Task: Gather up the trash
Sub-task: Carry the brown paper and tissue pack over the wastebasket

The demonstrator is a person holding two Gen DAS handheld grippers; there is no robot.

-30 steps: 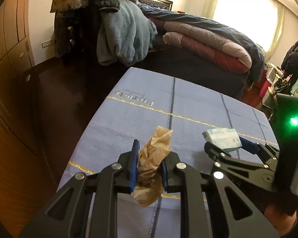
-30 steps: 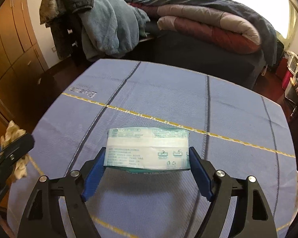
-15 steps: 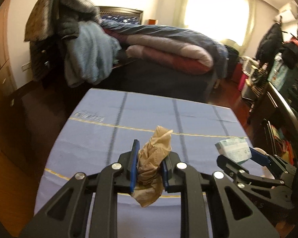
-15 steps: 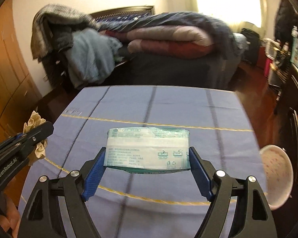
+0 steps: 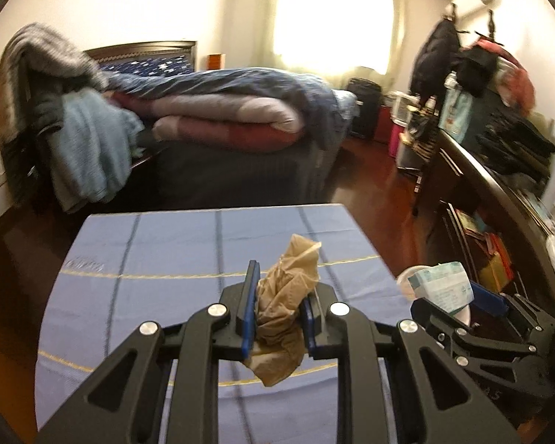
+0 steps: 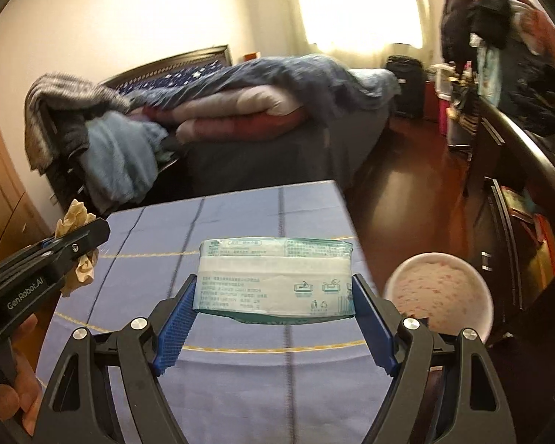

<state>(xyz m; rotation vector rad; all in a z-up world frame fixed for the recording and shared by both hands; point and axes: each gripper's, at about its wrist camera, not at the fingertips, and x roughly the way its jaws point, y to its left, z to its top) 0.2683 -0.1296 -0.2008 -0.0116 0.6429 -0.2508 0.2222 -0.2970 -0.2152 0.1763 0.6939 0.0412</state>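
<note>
Pinching a crumpled brown paper wad [image 5: 283, 307], the left hand-held gripper [image 5: 279, 310] has its blue pads drawn close together, the paper squeezed between them and bulging out above and below. It hangs above the near part of the blue tabletop [image 5: 166, 259], clear of the cloth. In the right wrist view the same wad [image 6: 76, 244] shows at the tabletop's left edge, sticking out on either side of the black finger.

The right hand-held gripper [image 6: 273, 318] is spread wide, its blue pads [image 6: 175, 327] pressed against the two short ends of a white and green tissue pack [image 6: 275, 277], which is held level above the tabletop [image 6: 240, 214] near its right edge. Seen from the left wrist, the pack [image 5: 440, 288] sits just beyond the tabletop's right side.

A round pale bin [image 6: 438, 292] with a speckled liner stands on the floor just off the tabletop's right edge, beside and below the pack. Beyond the tabletop's far edge is a bed [image 5: 222, 118] heaped with folded quilts.
</note>
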